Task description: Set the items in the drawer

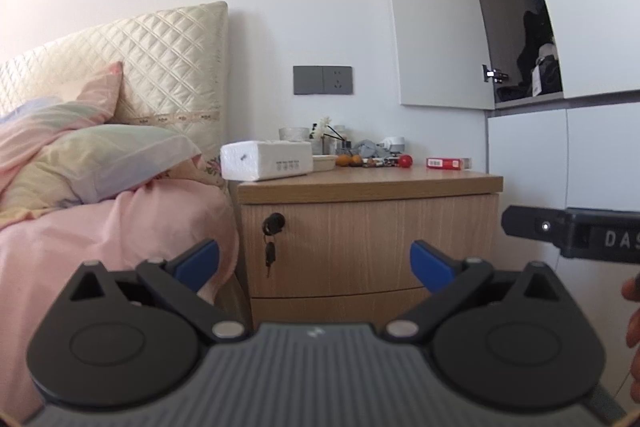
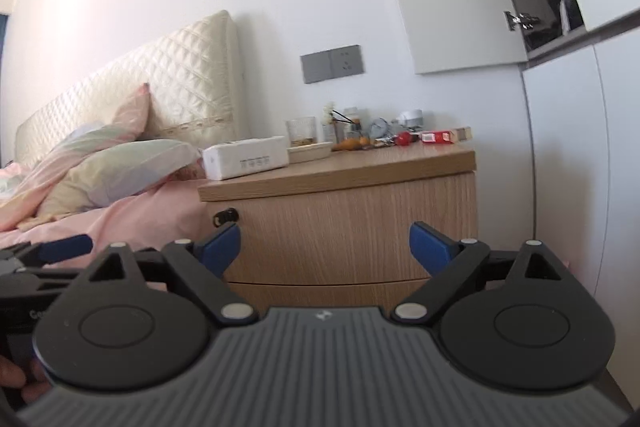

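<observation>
1. Stage of task: judged as the approach. Both drawers of the nightstand (image 1: pixel 370 227) are closed, and the items lie on its top, none yet moved.
2. Left gripper (image 1: pixel 314 261): fingers spread wide and empty, held in front of the upper drawer (image 1: pixel 372 247), well apart from it.
3. Right gripper (image 2: pixel 324 245): fingers likewise wide apart, holding nothing, facing the same drawer front (image 2: pixel 352 231).
4. Items on the top: a white tissue pack (image 1: pixel 267 160) at the bed-side corner; a red box (image 1: pixel 447 163) near the wardrobe side; a small red ball (image 1: pixel 406 160); a glass cup (image 2: pixel 301 131); small clutter behind, too small to name.
5. Next move, as judged: a drawer must be opened first. No handle is visible, so the fingers would likely need the drawer's edge or the gap above the lower drawer (image 1: pixel 336 307). A key (image 1: pixel 270 255) hangs from the lock (image 1: pixel 273 223); whether it is locked cannot be told.
6. Writing: "DAS" shows on the other gripper's body at the left view's right edge. Print on the tissue pack and red box is illegible.
</observation>
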A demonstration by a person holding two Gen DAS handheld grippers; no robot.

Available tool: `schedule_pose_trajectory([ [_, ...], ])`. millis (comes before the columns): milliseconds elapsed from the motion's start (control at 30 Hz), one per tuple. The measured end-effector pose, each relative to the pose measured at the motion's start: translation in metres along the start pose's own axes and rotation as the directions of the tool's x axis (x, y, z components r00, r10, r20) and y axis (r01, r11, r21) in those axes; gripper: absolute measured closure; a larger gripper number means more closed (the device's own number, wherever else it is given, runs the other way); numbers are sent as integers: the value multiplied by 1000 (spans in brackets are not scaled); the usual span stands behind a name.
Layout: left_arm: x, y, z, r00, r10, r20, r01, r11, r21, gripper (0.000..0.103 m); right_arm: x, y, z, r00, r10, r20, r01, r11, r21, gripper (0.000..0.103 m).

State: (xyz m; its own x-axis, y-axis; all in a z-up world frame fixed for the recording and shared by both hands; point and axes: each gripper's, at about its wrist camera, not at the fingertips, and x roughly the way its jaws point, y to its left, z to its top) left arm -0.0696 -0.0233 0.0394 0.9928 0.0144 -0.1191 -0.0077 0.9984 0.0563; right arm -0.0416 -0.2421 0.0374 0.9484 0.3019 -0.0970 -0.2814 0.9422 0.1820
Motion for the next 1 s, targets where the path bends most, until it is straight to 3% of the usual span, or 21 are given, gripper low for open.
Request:
schedule_pose_trajectory([
  [533,-38,-3,23,995,87,41,-88,996,23,1,-18,10,28,998,56,19,-56,998,1,10],
  [1000,-34,0,27,997,59,48,-59,998,11,0,-19,16,30,1000,11,19,-10,1000,-19,10],
])
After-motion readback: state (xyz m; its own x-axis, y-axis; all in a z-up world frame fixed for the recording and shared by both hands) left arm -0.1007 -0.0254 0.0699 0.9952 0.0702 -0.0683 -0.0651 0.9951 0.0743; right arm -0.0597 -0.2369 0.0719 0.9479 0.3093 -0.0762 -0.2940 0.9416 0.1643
